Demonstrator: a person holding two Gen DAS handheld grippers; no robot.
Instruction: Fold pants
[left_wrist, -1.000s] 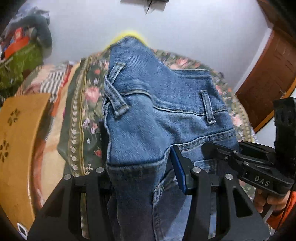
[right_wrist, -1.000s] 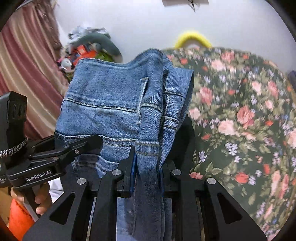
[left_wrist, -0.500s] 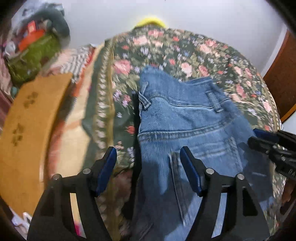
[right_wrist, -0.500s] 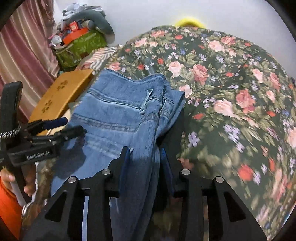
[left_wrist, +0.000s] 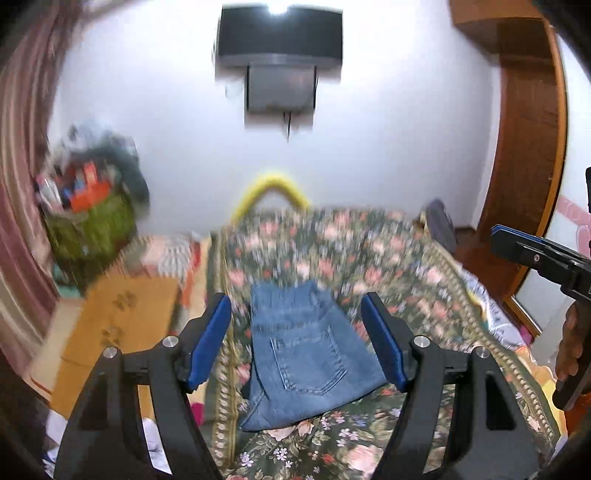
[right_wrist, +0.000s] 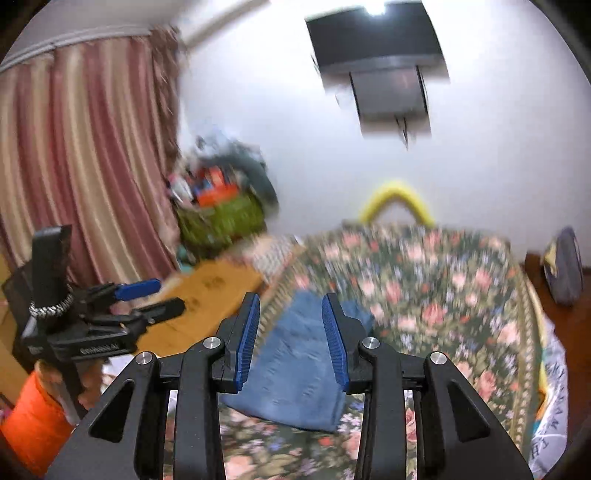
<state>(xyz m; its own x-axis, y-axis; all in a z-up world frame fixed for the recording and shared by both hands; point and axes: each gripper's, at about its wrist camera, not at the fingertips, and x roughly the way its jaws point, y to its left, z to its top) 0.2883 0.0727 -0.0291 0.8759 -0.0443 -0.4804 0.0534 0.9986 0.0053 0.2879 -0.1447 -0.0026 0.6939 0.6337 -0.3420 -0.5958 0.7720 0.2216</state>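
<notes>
At the far left a pink-and-cream striped curtain (right_wrist: 85, 147) hangs to the floor, and beside it a green basket (right_wrist: 221, 221) heaped with clothes and orange items stands against the white wall. Below that lies a tan wooden board (left_wrist: 122, 325) with flower-shaped cut-outs, next to the bed. The left tongs (left_wrist: 295, 339) hang above the bed with their blue pads wide apart and still opening; nothing is between them, and the jeans show through the gap well below. From the right wrist view these same tongs appear at the left edge, held by a hand in an orange sleeve (right_wrist: 33, 424); white lettering on their black body is too blurred to read. The folded blue jeans (left_wrist: 306, 354) lie flat on the floral bedspread (left_wrist: 406, 258), near its left border, a back pocket facing up and the waistband toward the wall. The right tongs (right_wrist: 291, 339) hover over the jeans with their ribbed blue pads parted a moderate way, gripping nothing. On the wall above, a dark mounted screen (left_wrist: 280, 37) with a box beneath it sits high up, and a yellow curved piece (left_wrist: 273, 192) rises behind the bed's far edge. Farther right a grey-blue bag (right_wrist: 565, 266) leans by the bed, a brown wooden door frame (left_wrist: 528, 147) runs up the wall, and a white cloth (right_wrist: 550, 406) at the bedspread's right edge carries dark printed letters, too distorted to make out.
</notes>
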